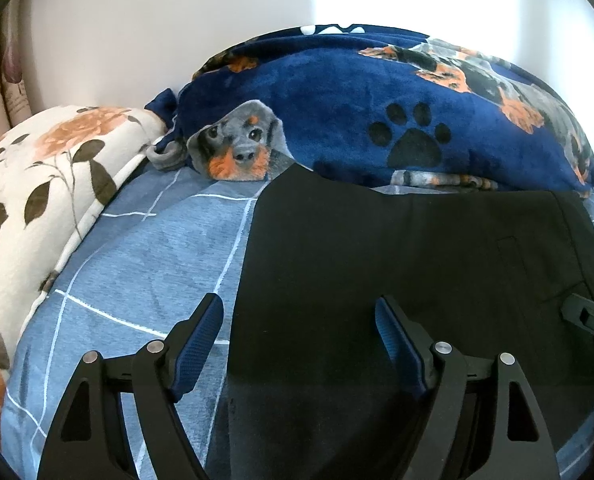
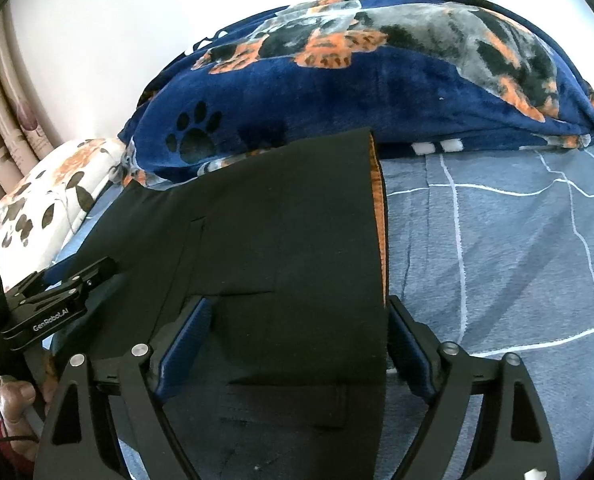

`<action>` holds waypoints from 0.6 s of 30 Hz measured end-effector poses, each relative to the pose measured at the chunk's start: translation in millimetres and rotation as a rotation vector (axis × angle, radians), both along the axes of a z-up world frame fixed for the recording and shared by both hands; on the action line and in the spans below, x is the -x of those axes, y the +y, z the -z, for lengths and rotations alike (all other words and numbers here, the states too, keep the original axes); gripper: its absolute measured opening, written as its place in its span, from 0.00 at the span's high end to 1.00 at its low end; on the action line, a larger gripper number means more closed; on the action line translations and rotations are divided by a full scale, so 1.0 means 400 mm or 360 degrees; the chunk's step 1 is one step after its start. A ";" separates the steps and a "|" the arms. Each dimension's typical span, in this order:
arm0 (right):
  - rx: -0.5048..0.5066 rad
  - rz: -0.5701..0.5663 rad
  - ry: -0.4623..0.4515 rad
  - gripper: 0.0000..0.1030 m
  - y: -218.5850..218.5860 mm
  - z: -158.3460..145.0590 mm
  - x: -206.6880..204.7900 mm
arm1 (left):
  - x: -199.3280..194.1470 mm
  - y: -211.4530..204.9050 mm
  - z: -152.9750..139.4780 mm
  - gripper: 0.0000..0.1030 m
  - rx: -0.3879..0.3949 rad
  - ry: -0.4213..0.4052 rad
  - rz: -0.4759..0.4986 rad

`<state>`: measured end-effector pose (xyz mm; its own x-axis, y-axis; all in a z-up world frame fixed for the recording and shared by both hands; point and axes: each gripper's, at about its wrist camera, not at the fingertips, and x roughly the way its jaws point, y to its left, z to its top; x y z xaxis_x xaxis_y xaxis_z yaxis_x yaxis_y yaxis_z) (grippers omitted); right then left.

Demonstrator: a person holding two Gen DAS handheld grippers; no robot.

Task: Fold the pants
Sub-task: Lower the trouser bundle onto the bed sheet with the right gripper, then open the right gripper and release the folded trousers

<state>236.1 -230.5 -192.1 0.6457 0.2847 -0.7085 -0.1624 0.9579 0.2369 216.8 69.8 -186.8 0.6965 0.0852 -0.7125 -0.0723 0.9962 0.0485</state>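
Observation:
Black pants (image 1: 377, 240) lie flat and folded on a blue checked bedsheet (image 1: 145, 248). My left gripper (image 1: 297, 302) stands open over their left edge: one finger above the sheet, the other above the black cloth, nothing pinched. In the right wrist view the pants (image 2: 277, 220) show an orange lining strip (image 2: 379, 216) along their right edge. My right gripper (image 2: 297, 303) is open there, its fingers standing on either side of that right portion, pads not pressing. The left gripper's body (image 2: 57, 300) shows at the left, with a person's hand (image 2: 17, 396) below it.
A heaped navy blanket (image 1: 377, 112) with dog and paw prints lies right behind the pants. A white floral quilt (image 1: 37, 184) sits at the left, a curtain (image 1: 5, 80) and a white wall behind. Bare sheet (image 2: 497, 260) spreads to the right of the pants.

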 end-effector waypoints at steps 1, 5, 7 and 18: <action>0.0002 0.0004 -0.0002 0.18 0.000 0.000 0.001 | -0.001 0.001 0.000 0.23 -0.0003 -0.0001 -0.0002; 0.0007 0.0026 -0.0008 0.17 -0.002 -0.002 0.003 | 0.000 -0.001 0.001 0.22 -0.0006 -0.0001 -0.0003; 0.0010 0.0032 -0.0004 0.17 -0.002 -0.001 0.003 | 0.000 0.000 0.001 0.21 -0.0009 0.0000 -0.0001; 0.0134 0.0150 -0.0046 0.16 -0.003 -0.032 0.031 | 0.062 0.009 -0.045 0.09 -0.0102 -0.0085 -0.0184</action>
